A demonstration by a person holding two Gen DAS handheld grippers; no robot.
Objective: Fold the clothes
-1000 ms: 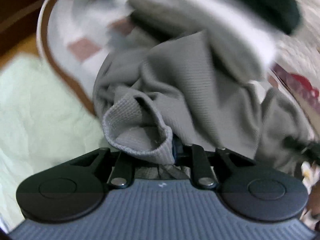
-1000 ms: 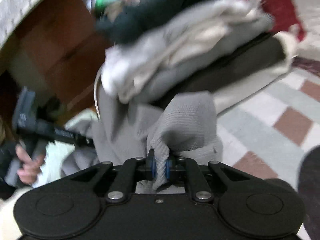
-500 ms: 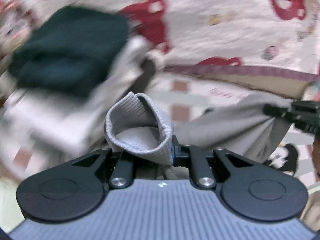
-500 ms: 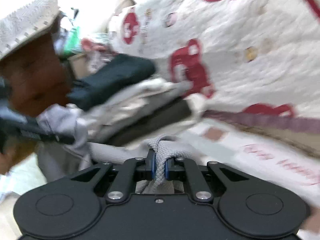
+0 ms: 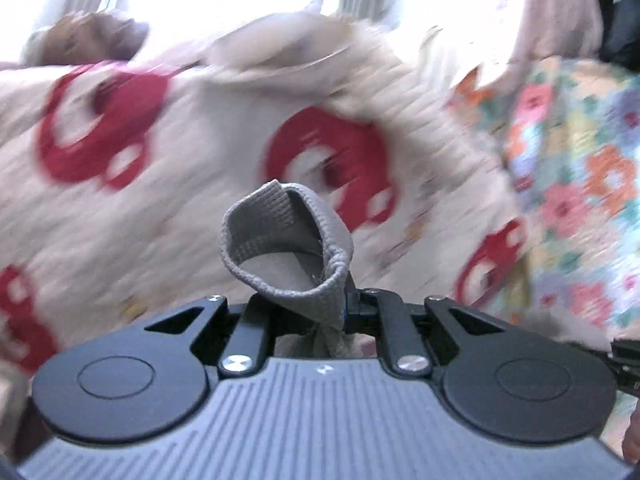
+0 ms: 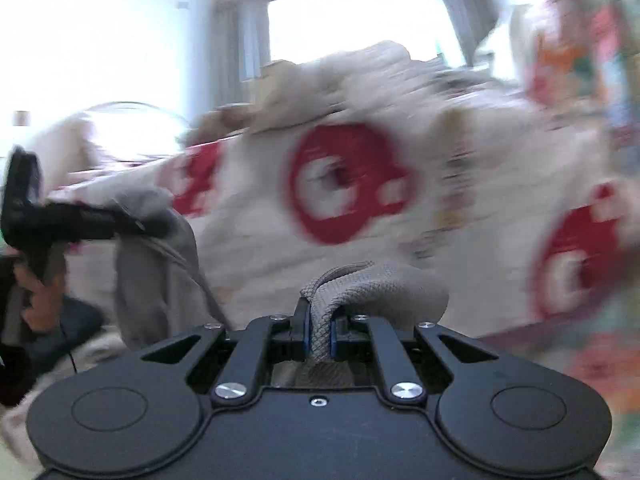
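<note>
Right wrist view — both claws, right claw [image 6: 319, 338] and left claw [image 5: 320, 312], clamp the grey garment [image 6: 376, 280]

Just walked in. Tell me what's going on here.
A person is folding clothes with a hand-held gripper in each hand. The left hand-held gripper and the right hand-held gripper are each clamped shut on an edge of one grey ribbed knit garment, which is lifted and hangs between them. Behind it lies a cream bedspread with red prints, blurred by motion. No fold shows yet.
</note>
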